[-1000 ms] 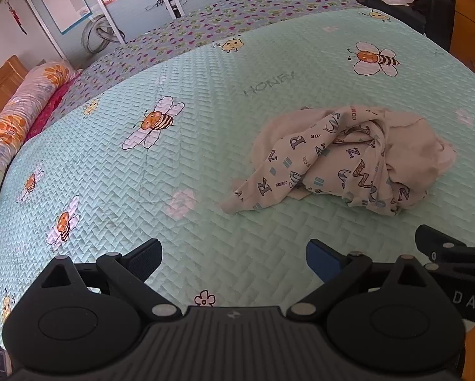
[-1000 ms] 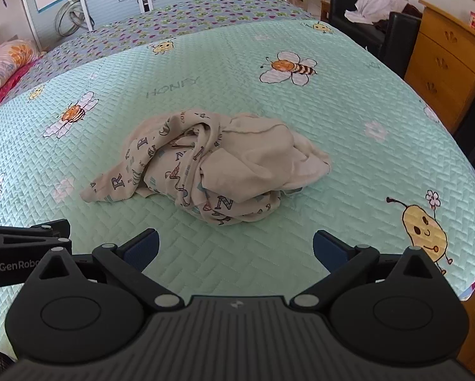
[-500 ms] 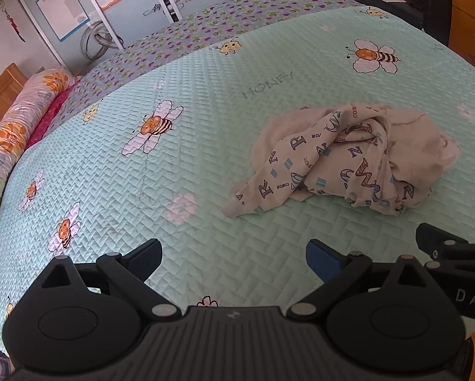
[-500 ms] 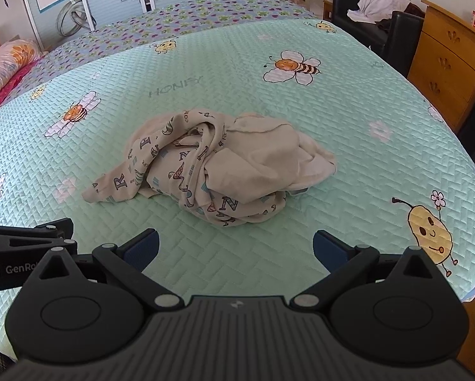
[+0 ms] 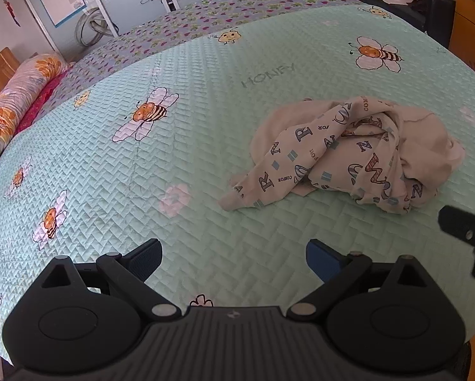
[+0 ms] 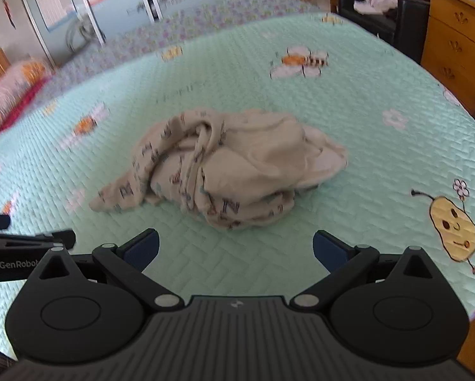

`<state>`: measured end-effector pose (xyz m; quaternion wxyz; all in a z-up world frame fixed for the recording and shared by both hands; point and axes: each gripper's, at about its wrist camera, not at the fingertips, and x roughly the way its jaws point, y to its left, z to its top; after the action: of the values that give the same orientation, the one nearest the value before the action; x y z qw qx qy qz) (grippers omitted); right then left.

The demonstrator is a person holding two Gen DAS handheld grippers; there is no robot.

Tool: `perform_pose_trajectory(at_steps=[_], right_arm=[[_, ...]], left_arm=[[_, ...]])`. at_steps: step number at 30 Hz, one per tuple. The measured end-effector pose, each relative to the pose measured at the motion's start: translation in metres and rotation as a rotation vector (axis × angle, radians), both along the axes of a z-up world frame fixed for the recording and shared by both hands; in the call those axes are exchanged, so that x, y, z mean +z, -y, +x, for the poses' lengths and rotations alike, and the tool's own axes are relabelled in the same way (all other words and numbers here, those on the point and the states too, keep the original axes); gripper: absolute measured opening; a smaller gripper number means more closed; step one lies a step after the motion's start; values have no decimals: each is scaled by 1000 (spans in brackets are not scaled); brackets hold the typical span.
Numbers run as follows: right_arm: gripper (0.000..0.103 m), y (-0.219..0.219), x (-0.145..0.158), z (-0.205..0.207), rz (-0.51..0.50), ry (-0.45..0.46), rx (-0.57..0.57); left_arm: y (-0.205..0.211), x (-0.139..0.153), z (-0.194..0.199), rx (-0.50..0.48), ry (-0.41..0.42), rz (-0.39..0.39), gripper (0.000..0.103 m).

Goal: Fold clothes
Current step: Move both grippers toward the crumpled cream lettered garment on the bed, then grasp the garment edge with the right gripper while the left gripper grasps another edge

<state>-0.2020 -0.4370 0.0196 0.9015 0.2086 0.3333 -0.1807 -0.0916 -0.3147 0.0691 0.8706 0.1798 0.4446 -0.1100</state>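
**Inspector:** Two views on file. Left wrist view first: what is recorded?

**Assistant:** Left hand-held gripper (image 5: 234,255) sits low over the near edge of the bed (image 5: 205,133), fingers spread wide apart, nothing between them. One crumpled garment (image 5: 348,155), beige with printed letters, lies on the green quilted bedspread toward the bed's right side. A sleeve-like end trails out toward the near edge. The garment is well apart from the fingertips (image 5: 148,254). A black part of the right hand-held gripper (image 5: 466,231) enters at the right border, near the heap but not touching it.

**Inspector:** Surroundings in that view?

**Assistant:** A floral bolster pillow (image 5: 18,95) lies along the bed's left edge. A wooden dresser (image 5: 472,31) stands past the far right corner, with a black chair (image 5: 396,0) carrying white laundry beside it.

**Inspector:** Right wrist view?

**Assistant:** Partly blurred. The right hand-held gripper (image 6: 235,247) also has its fingers set wide apart and empty, above the near edge. The garment (image 6: 237,165) lies just ahead of it, apart from both fingertips, unfolded and bunched. The left hand-held gripper (image 6: 30,244) shows at the left border, side-on; its finger spacing cannot be told from here. A pear-shaped cartoon print (image 6: 453,228) marks the bedspread near the right edge.
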Motion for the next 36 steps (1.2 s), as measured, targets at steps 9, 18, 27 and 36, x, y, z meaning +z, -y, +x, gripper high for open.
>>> perform_pose_trajectory(at_steps=[9, 18, 27, 36], right_arm=[[100, 19, -21, -21, -115, 146, 6], [100, 30, -30, -27, -23, 214, 52], [54, 49, -61, 5, 187, 254, 24], [1, 59, -73, 5, 220, 312, 7]], left_arm=[[-55, -25, 0, -67, 31, -41, 98], [-47, -32, -4, -160, 10, -58, 97], [-92, -56, -7, -188, 1, -32, 97], [-116, -63, -23, -245, 22, -109, 97]])
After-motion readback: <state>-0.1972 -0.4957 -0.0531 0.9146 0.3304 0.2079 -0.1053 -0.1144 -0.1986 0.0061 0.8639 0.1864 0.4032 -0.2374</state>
